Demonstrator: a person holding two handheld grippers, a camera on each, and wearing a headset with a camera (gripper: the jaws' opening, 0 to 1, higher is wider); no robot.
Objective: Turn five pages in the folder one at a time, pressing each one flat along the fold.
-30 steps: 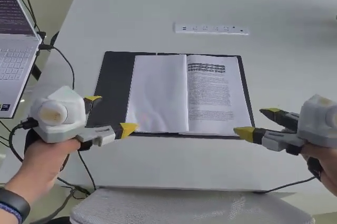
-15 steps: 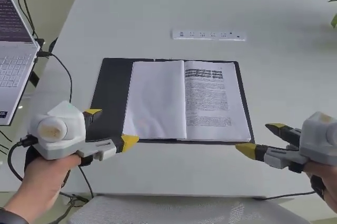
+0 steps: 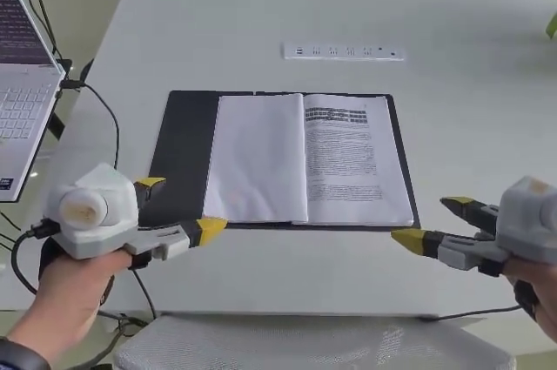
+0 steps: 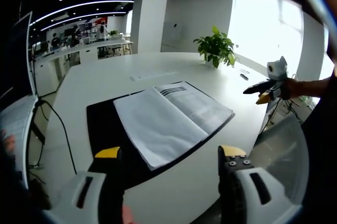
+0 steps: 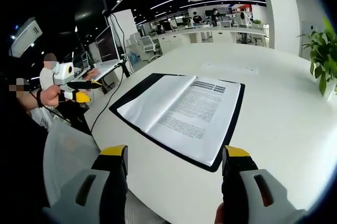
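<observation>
Black folder of white printed pages (image 3: pixel 305 161) lies open on the white workbench (image 3: pixel 261 4), with the left gripper (image 3: pixel 183 206) and right gripper (image 3: pixel 428 221) hovering off its near corners, jaws spread and empty, seemingly poised to lift a page.

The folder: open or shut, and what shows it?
Open. The folder lies flat, black cover bare at left, a blank page and a printed page either side of the fold.

I see bare worktop (image 3: pixel 470 126) open right of the folder (image 3: pixel 287 161) and along its near edge; beyond the far edge a power strip (image 3: pixel 343 51) lies apart, while a laptop (image 3: pixel 19 91) and a trailing cable (image 3: pixel 113 113) crowd the left side, near the folder's cover.
</observation>
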